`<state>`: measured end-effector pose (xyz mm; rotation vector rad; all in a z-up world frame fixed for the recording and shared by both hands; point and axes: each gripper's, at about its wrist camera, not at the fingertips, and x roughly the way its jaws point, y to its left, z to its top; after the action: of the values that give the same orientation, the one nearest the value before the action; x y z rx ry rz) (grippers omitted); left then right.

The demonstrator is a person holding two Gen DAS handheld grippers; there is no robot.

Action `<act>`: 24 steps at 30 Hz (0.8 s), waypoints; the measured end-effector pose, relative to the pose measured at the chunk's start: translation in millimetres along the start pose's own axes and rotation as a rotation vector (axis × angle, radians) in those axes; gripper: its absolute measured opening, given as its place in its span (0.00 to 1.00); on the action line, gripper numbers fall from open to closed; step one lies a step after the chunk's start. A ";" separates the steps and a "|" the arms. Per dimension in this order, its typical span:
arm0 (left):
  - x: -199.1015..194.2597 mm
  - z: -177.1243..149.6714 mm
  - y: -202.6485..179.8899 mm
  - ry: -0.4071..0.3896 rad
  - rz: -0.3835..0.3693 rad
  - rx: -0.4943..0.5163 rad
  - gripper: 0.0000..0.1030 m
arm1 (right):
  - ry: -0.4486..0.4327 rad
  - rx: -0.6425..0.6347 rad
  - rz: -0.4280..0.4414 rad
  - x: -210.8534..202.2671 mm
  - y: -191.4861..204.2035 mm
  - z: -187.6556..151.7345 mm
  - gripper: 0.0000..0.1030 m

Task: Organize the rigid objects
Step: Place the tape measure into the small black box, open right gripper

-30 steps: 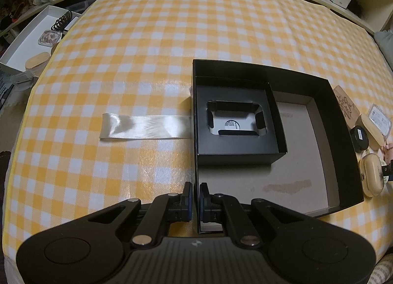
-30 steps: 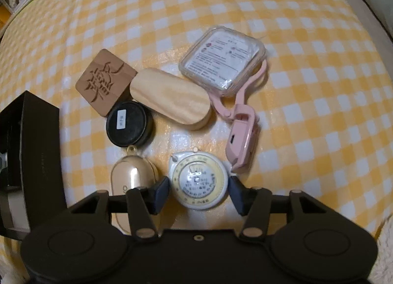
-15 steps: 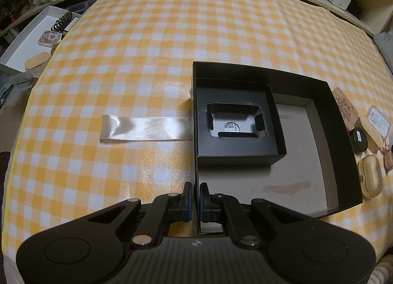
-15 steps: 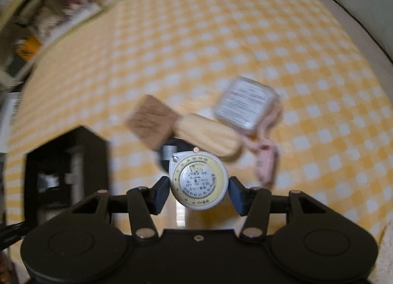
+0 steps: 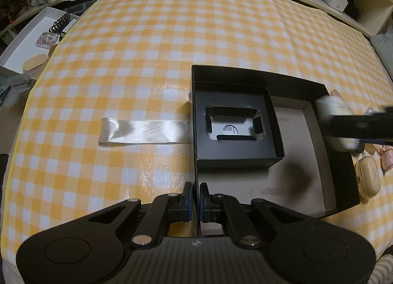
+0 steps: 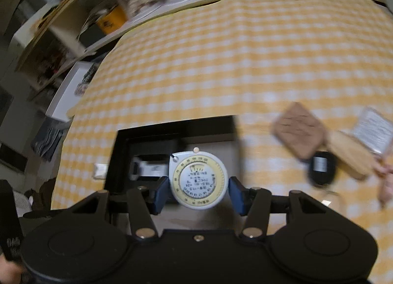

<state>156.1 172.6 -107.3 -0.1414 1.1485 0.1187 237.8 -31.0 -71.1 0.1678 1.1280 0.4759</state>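
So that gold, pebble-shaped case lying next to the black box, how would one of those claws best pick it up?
Across its narrow waist, coming straight down from above. The gold case lies flat on the checked cloth and is longer than it is wide, so the fingers span its short width more easily. Its rounded shell looks slippery, so a centred grip seems safest. The black box wall sits close on one side, leaving little finger room there.

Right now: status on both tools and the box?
Left tool shut on black box wall. Right tool shut on round tape measure, above the box. Smaller inner box fills one corner.
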 end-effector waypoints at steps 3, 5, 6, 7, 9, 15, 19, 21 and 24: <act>0.2 0.0 0.0 -0.001 0.002 0.006 0.06 | 0.028 -0.028 0.003 23.4 25.2 5.6 0.52; 1.5 -0.6 -1.3 -0.002 0.009 0.019 0.06 | 0.044 -0.042 -0.008 38.2 39.2 8.5 0.52; 1.8 -0.7 -2.5 -0.002 0.010 0.022 0.06 | 0.050 -0.055 -0.012 45.2 45.4 10.0 0.52; 2.4 -1.3 -3.0 -0.002 0.011 0.024 0.06 | 0.053 -0.067 -0.012 49.6 49.2 10.1 0.52; 3.0 -1.3 -2.7 0.001 0.008 0.021 0.06 | 0.058 -0.089 -0.016 59.2 57.1 11.3 0.52; 4.6 -0.7 -0.6 0.008 0.004 0.015 0.06 | 0.065 -0.107 -0.035 78.2 62.3 11.7 0.52; 7.2 -0.2 -0.1 0.013 0.008 0.020 0.06 | 0.062 -0.090 -0.018 82.4 60.0 11.2 0.58; 8.1 0.3 -0.3 0.015 0.007 0.020 0.06 | 0.055 -0.072 0.019 78.3 54.8 11.4 0.72; 8.5 0.9 -0.1 0.015 0.006 0.020 0.06 | 0.039 -0.071 0.023 68.8 52.3 13.4 0.73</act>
<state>160.3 172.8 -114.7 -0.1211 1.1652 0.1116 258.6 47.7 -103.2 0.1100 1.1460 0.5415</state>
